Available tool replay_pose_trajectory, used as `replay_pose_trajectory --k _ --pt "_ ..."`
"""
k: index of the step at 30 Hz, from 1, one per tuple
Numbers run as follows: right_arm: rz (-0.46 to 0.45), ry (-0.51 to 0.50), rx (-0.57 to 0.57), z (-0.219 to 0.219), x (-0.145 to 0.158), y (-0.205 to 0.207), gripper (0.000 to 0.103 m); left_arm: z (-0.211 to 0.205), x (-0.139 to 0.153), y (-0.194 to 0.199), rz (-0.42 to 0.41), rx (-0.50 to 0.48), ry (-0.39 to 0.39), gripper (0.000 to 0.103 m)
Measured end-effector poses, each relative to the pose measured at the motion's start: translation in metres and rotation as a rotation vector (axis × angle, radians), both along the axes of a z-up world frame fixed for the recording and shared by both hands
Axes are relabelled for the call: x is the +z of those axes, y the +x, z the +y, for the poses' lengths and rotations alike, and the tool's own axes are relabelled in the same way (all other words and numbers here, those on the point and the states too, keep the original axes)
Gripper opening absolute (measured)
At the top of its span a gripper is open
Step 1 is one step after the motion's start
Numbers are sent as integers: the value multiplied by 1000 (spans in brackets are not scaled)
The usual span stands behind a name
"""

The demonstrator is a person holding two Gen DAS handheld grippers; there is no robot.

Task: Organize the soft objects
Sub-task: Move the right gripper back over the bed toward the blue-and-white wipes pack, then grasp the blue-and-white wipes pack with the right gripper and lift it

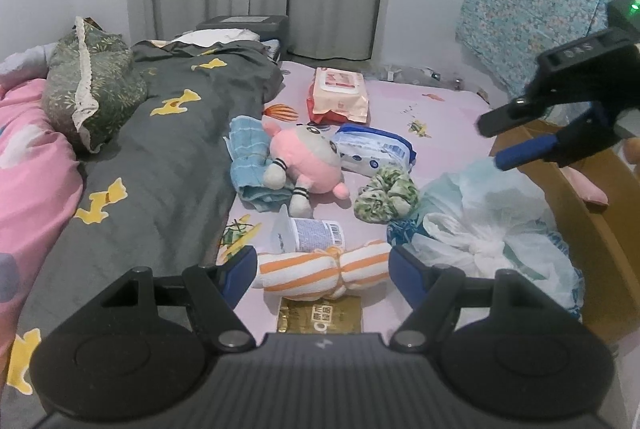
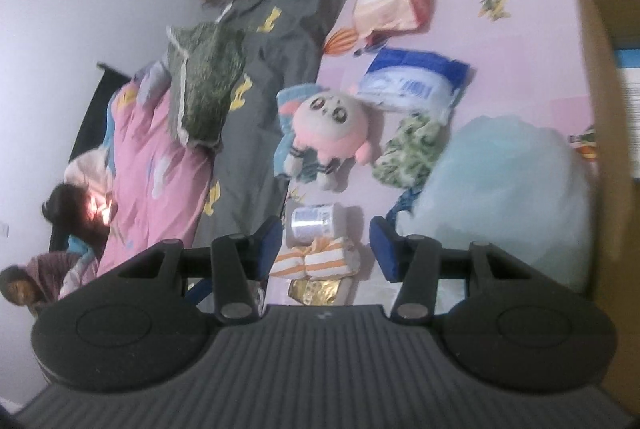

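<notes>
While both spread wide, left tongs (image 1: pixel 322 267) flank striped towel roll (image 1: pixel 324 275).

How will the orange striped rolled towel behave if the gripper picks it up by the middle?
The orange striped towel is tied at its waist with a string, so it will probably stay bundled. Being soft cloth, both ends may droop a little. It looks light for its size, and should compress between the left gripper fingers rather than slip.

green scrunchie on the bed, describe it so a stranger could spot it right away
On the pink bedsheet, look right of the pink plush toy and just in front of the blue-and-white wipes pack. The scrunchie is the small ruffled ring of green leaf-print fabric, unlike the smooth packets and pale plastic bag nearby.
</notes>
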State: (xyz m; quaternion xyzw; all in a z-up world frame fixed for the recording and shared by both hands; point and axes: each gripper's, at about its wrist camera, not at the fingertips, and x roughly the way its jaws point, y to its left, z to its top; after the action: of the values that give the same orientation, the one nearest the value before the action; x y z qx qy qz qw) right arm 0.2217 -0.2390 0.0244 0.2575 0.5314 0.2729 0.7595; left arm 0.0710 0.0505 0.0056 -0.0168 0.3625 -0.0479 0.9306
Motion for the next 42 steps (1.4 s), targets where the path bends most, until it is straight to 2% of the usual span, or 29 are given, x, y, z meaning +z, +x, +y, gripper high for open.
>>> replay_pose_trajectory --k 4,10,14,17,21,23,29,32,34,39,42 --pt "10 -30 34 17 -9 12 48 -3 -6 8 17 -13 -38 74" --pt "-6 -104 55 29 -10 43 48 -5 -6 46 40 -54 -172 72" --pt "-46 -131 52 32 -5 71 49 -8 -1 92 92 -92 -290 71" --pt "-66 -145 40 34 -5 99 51 -18 1 130 120 -109 -312 71" --pt "-42 -156 48 40 -20 143 52 -27 -15 187 228 -81 -368 67" --pt "-27 -173 38 44 -33 168 52 -36 -26 213 270 -82 -363 66" --pt "41 -220 -22 50 -84 238 52 -59 -61 269 368 -62 -270 63" --pt "82 -235 -44 50 -110 264 52 -64 -78 287 424 -49 -268 63" --pt "128 -199 -47 47 -125 273 51 -66 -88 295 457 -38 -267 63" --pt "199 -132 -13 39 -151 276 52 -78 -91 302 447 -50 -216 64" --pt "216 -105 -4 30 -155 274 52 -83 -91 308 441 -52 -186 65"
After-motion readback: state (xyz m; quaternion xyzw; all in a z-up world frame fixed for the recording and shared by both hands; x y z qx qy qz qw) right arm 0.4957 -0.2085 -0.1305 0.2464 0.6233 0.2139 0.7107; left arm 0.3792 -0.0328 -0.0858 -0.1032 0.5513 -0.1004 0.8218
